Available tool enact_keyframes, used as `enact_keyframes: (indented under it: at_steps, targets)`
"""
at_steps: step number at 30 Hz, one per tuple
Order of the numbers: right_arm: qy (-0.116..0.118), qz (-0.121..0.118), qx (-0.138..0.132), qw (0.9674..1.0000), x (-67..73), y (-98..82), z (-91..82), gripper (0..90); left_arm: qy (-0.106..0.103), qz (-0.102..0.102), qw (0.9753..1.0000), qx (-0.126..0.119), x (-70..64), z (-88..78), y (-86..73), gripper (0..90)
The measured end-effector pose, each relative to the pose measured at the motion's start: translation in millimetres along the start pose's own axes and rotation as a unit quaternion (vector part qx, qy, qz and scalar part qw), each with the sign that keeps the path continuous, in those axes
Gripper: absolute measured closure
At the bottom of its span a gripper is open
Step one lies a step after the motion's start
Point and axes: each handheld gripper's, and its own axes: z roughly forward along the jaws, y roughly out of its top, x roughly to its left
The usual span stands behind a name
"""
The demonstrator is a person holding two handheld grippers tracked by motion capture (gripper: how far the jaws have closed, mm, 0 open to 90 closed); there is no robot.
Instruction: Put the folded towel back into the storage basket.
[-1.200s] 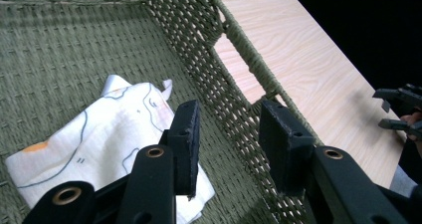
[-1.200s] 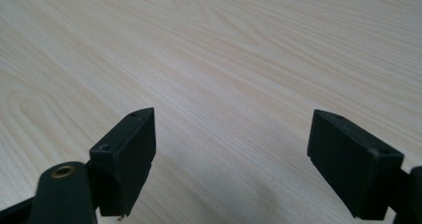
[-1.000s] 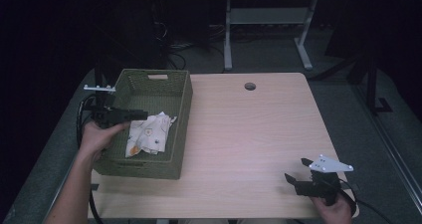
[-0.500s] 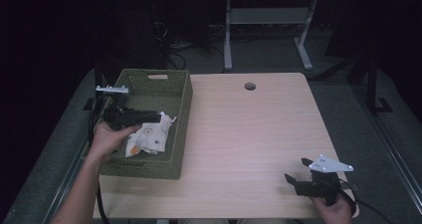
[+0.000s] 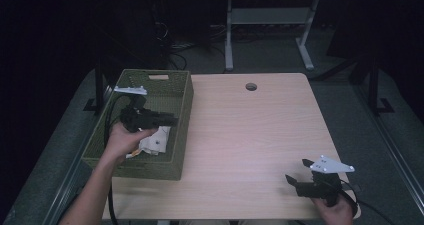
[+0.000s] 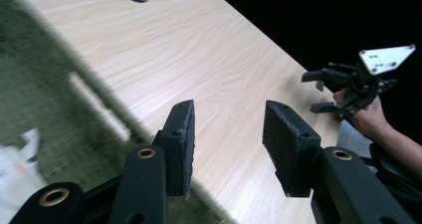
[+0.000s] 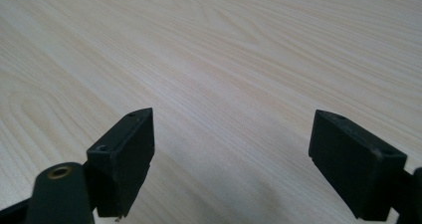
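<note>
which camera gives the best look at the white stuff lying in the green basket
The high view: the crumpled white item lies in the green basket, partly behind the left gripper. The left gripper view catches a blurred white corner.

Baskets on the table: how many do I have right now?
1. The green woven basket sits at the table's left edge, with a white crumpled item inside it, under the left gripper. More contents may be hidden.
</note>
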Motion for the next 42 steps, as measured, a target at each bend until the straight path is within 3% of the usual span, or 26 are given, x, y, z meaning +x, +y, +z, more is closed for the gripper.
enact_keyframes:
  at_steps: [11,32,42]
  targets:
    - [0.002,-0.002,-0.004,1.0000,-0.5,-0.3,-2.4,17.8,-0.021,0.016,0.9996,0.014,-22.2,30.6,10.2,53.2]
    - [0.008,0.002,-0.009,0.9999,-2.0,0.5,-5.1,17.3,-0.040,0.017,0.9988,0.021,-53.9,84.5,13.9,45.0]
    - [0.007,0.004,-0.009,0.9999,-3.1,-0.6,-6.5,17.3,-0.052,0.016,0.9981,0.029,-68.0,111.1,6.3,41.2]
